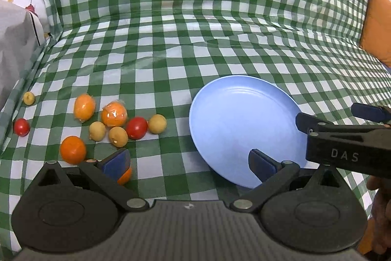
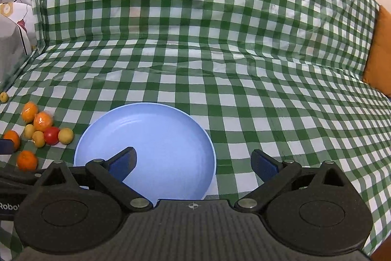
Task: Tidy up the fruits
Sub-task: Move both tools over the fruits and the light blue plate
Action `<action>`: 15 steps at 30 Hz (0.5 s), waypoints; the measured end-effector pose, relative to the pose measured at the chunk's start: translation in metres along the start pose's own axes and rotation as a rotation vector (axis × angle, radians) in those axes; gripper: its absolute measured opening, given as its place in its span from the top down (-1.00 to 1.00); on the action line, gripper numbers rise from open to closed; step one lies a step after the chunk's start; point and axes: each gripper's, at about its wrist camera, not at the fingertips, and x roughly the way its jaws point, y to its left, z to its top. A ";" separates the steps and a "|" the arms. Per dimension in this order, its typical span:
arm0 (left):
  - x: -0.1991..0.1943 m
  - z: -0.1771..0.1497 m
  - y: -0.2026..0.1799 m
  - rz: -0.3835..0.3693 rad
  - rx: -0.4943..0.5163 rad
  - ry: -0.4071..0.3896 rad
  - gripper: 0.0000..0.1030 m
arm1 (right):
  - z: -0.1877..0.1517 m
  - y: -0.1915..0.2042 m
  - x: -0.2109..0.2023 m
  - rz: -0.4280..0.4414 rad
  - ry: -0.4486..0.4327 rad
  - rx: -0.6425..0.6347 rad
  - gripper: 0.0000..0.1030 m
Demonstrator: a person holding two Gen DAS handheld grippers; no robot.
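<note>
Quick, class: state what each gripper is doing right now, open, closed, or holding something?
Left gripper: open, holding nothing; its left finger stands in front of an orange.
Right gripper: open, holding nothing, over the blue plate.

Lying on the checked cloth are four oranges [image 1: 73, 149], two red tomatoes [image 1: 136, 128], four small yellow fruits [image 1: 157, 123] and one blue plate [image 1: 220, 119].

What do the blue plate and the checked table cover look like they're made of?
The blue plate looks like matte plastic or melamine: even pastel colour, soft sheen, a thin moulded rim. It could be glazed ceramic; the pictures can't rule that out. The green checked cover looks like thin plastic sheet or oilcloth: it shows glossy glare patches and sharp crinkled folds, unlike woven cloth.
</note>
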 end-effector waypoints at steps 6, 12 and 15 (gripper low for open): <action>0.001 0.001 0.000 -0.010 -0.002 0.010 -0.99 | 0.004 0.002 0.006 -0.006 0.015 0.008 -0.90; 0.002 0.001 -0.004 -0.010 0.002 0.017 -0.99 | 0.001 0.000 0.009 -0.027 0.020 0.002 -0.83; 0.003 0.002 -0.004 -0.010 0.002 0.019 -0.99 | 0.001 -0.001 0.009 -0.027 0.014 0.007 -0.74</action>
